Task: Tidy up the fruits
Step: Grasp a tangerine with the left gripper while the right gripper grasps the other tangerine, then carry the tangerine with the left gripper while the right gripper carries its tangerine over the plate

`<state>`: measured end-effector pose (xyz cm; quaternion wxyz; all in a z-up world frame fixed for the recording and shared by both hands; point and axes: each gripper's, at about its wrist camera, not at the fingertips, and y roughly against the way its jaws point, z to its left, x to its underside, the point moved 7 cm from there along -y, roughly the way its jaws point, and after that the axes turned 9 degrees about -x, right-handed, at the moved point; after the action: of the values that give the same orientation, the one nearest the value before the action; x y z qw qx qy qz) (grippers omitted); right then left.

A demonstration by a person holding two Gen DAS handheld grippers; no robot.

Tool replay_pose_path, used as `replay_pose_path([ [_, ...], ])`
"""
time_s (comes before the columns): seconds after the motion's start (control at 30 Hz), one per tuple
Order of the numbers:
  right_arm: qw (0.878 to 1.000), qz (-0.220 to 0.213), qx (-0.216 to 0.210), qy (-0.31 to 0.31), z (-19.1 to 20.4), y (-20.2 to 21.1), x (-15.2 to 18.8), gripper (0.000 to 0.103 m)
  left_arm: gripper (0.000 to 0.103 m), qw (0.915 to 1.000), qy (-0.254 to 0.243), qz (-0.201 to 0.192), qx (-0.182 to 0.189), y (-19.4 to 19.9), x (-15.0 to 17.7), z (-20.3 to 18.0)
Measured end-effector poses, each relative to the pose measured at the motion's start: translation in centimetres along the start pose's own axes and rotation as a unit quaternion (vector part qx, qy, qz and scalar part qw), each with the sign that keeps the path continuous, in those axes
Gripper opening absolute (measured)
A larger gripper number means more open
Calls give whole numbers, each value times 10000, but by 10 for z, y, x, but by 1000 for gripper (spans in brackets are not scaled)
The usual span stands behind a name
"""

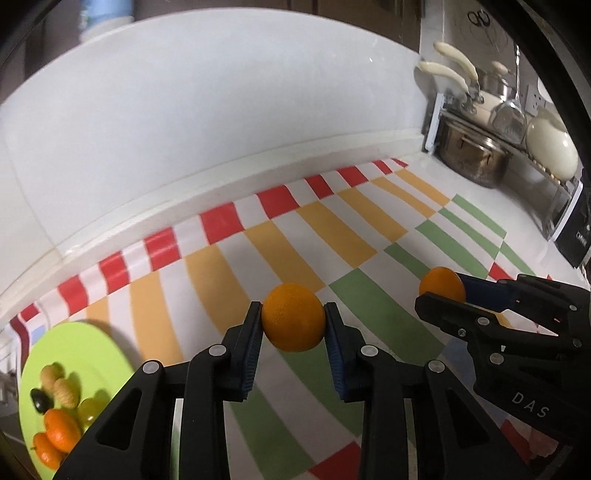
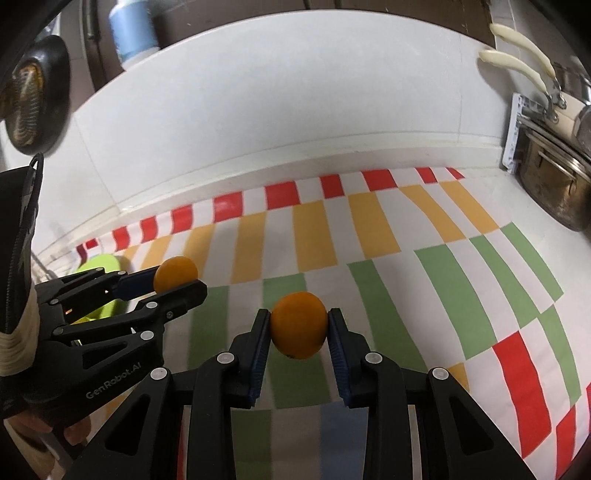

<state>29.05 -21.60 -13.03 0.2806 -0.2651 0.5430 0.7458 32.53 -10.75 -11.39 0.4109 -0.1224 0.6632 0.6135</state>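
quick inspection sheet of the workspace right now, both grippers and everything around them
surface: white counter under a striped cloth in red, orange, green and white
job's things: one orange in the left gripper; a second orange in the right gripper; green plate at left with small mixed fruits
clutter: nothing seen on the cloth itself
grippers: both shut on an orange, held above the cloth
cables: nothing seen
surroundings: white wall; rack at right with a metal pot and cream-handled pans; blue-labelled bottle
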Motion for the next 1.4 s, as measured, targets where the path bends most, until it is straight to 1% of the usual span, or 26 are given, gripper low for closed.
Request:
replay_pose_path([
  [0.27,9991,-169,-245,294,30,22,-6,32,32,9992,302,-172,-199,34,4,19],
  [0.7,9946,-380,-603,760,78,49,-10,32,32,9945,769,-447,-559,90,19,53],
  [1.0,9882,-464,-935,1121,116,61,-9,32,32,9884,1104,-530,-902,125,41,79],
  [1.23,9808,-433,-1272,1411,149,60,-5,32,32,9813,1372,-626,-1200,147,53,106],
  [1.4,9748,-404,-1501,1599,171,54,-7,32,32,9757,1566,-658,-1386,156,59,124],
])
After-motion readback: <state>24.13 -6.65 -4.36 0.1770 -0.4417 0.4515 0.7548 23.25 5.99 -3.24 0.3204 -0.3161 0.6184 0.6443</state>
